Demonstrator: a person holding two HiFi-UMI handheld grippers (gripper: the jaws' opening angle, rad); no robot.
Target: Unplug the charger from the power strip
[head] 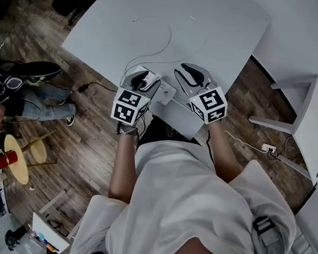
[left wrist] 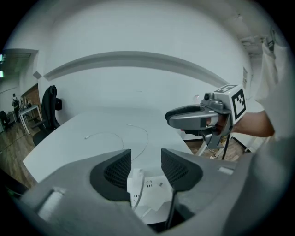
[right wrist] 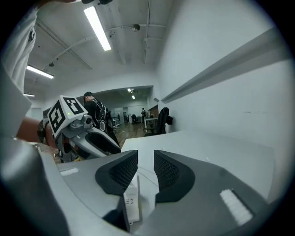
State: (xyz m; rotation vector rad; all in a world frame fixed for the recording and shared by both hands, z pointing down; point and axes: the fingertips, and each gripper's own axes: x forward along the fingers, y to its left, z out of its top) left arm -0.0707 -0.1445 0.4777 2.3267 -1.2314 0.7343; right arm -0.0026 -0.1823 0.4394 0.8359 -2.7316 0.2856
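A white power strip (head: 165,91) lies at the near edge of the white table (head: 220,25). In the left gripper view the power strip (left wrist: 154,189) shows its socket holes, with a white charger (left wrist: 135,177) standing in it. A thin white cable (head: 166,40) curves away over the table. My left gripper (head: 142,78) hangs open just above the charger, its jaws (left wrist: 145,159) on either side without touching it. My right gripper (head: 191,74) is open too, beside the strip's right end. A white edge of the strip (right wrist: 131,205) lies low between the right gripper's (right wrist: 146,161) jaws.
A dark cord (left wrist: 171,205) leaves the strip toward me. A white side table (head: 307,107) stands at the right, with a floor socket (head: 269,149) near it. At the left are a seated person (head: 39,91) and yellow round stools (head: 16,160). An office chair (left wrist: 48,110) stands beyond the table.
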